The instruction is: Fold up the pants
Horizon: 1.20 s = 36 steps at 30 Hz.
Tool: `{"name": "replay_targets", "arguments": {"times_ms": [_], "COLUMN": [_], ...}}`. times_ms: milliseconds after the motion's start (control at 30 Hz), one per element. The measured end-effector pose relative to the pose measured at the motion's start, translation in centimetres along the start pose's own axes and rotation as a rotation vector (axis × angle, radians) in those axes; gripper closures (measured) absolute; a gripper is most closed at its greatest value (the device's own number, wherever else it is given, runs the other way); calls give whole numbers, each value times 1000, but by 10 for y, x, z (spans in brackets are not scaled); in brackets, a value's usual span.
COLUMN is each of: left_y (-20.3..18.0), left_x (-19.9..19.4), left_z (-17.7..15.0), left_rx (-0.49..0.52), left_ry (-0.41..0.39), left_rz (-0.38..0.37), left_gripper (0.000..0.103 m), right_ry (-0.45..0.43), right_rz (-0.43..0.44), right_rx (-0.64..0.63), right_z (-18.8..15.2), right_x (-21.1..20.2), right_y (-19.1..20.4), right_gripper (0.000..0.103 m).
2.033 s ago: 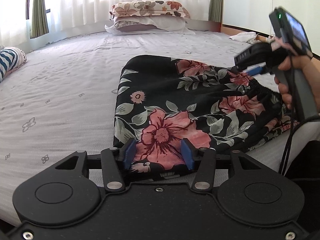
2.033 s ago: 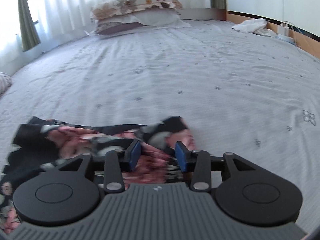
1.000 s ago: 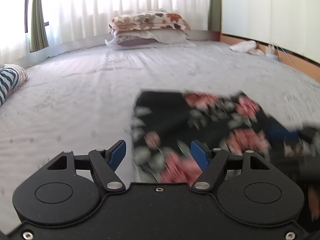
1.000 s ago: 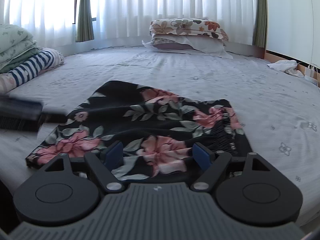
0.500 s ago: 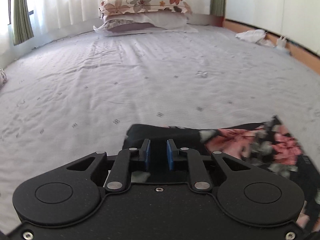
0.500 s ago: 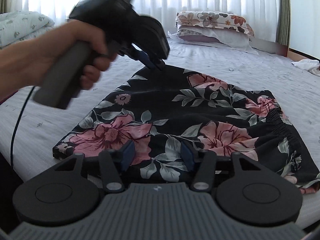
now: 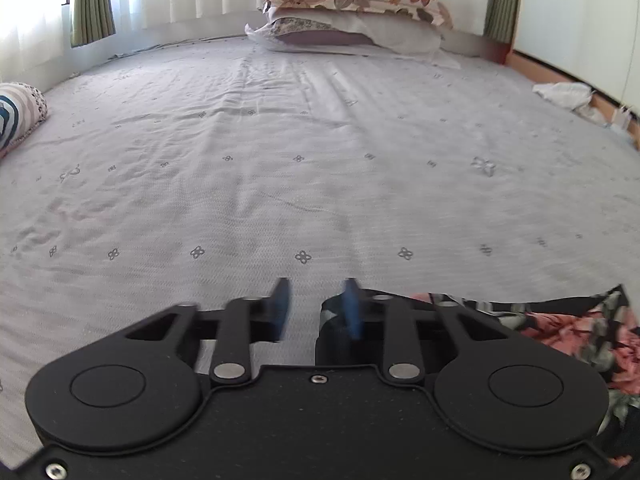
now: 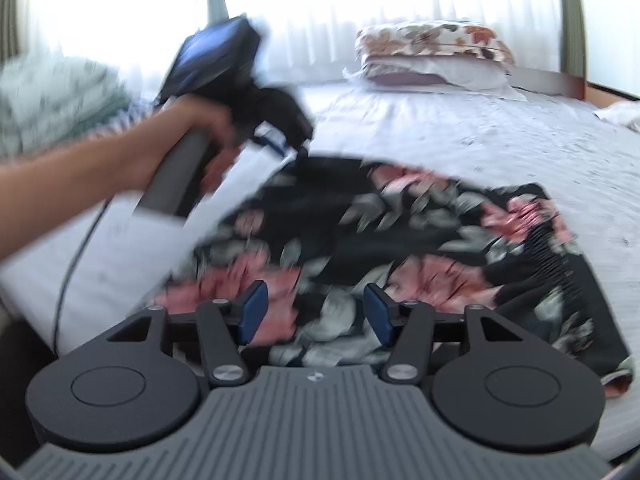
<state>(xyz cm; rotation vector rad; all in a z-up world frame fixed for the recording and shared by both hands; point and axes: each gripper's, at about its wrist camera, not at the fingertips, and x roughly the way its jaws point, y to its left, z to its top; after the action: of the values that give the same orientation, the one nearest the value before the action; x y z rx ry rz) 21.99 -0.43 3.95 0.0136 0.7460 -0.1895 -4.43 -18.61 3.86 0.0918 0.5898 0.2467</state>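
Pants (image 8: 400,240) lie folded flat on the bed (image 7: 320,160), so the fold looks nearly done; next comes a regrip or smoothing. Left gripper (image 7: 316,306) is opening at their far corner, nothing pinched. Right gripper (image 8: 316,312), spread and widening, hovers at their near edge, empty
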Motion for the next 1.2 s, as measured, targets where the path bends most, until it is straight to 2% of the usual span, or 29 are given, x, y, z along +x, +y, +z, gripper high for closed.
{"name": "replay_targets", "arguments": {"times_ms": [33,100,167,233,333,400,433,600,700,767,833,967,1100,1200], "left_y": [4,11,18,26,35,44,46,46,41,34,30,22,17,13], "left_x": [-5,-15,-18,-16,-7,3,4,12,13,14,14,16,18,19], "left_z": [-1,-6,-12,-17,-27,-33,-35,-28,-28,-30,-33,-35,-36,-38], "left_rx": [-2,-2,-21,-56,-132,-193,-208,-209,-190,-159,-131,-87,-64,-50], "left_ry": [-2,9,35,62,92,110,94,89,84,82,75,70,71,64], "left_rz": [-21,-76,-132,-172,-194,-206,-210,-216,-235,-290,-309,-298,-345,-346], "left_gripper": [54,51,39,37,37,37,37,35,33,22,18,18,19,19], "right_ry": [-16,-46,-70,-76,-28,22,37,116,158,170,181,184,184,178], "right_rz": [-5,-44,-104,-185,-256,-251,-249,-255,-252,-238,-219,-196,-168,-152], "right_rx": [14,19,13,12,57,120,150,178,172,185,201,172,140,133], "right_z": [6,20,34,48,65,72,73,70,64,60,57,55,56,56], "right_x": [-4,-9,-11,-6,10,24,30,65,80,86,92,96,100,102], "right_y": [-6,-20,-37,-60,-102,-131,-144,-175,-181,-185,-189,-190,-187,-187], "right_gripper": [29,22,18,14,9,5,5,2,2,2,2,3,4,6]}}
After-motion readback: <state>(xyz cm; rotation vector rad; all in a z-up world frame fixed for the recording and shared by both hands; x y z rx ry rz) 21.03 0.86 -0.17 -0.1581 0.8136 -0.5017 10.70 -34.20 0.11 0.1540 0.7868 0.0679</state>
